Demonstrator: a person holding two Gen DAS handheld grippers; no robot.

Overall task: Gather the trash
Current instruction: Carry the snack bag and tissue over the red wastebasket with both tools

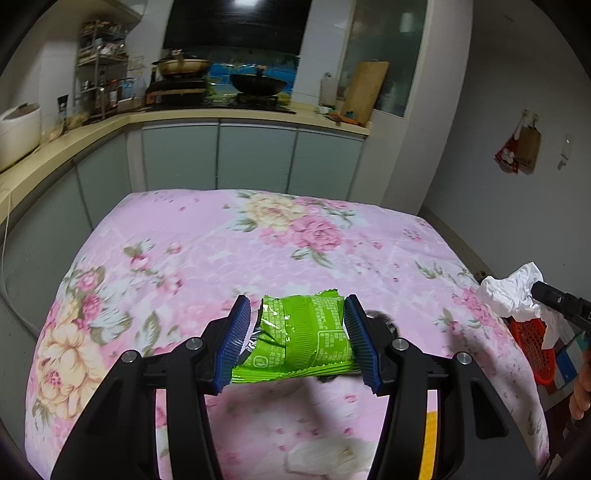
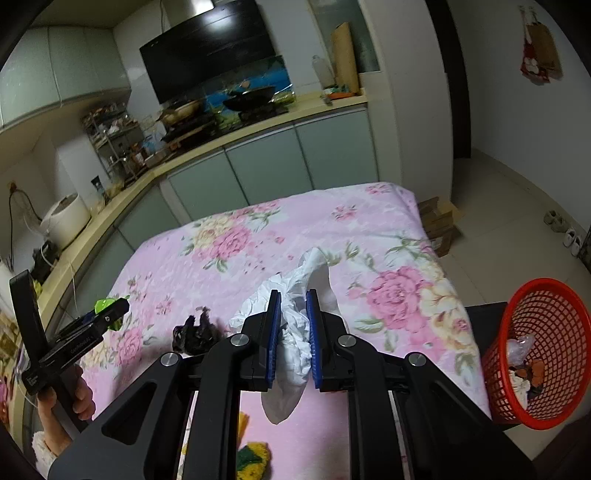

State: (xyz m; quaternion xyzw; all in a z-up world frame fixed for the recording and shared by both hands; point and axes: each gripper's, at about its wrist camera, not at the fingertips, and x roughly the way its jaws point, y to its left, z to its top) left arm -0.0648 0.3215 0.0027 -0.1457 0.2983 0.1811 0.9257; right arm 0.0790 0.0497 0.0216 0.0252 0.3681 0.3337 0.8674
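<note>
Left gripper (image 1: 297,332) jaws pinch green wrapper (image 1: 299,336) crosswise; right gripper (image 2: 292,339) jaws pinch lengthwise-hanging tissue (image 2: 295,332).

Kitchen counter (image 1: 110,122), pale cabinets (image 1: 255,158), black hood (image 2: 210,55), tiled floor (image 2: 517,206).

Both views dim, bluish indoor light, mostly from overhead. Glare patch on the black range hood (image 1: 236,26) top centre. Soft shadow on the floral cloth (image 1: 221,243) under the jaws. Heavy fisheye bending, dark vignette at corners. Slight motion blur mid-cloth, far counter soft.
</note>
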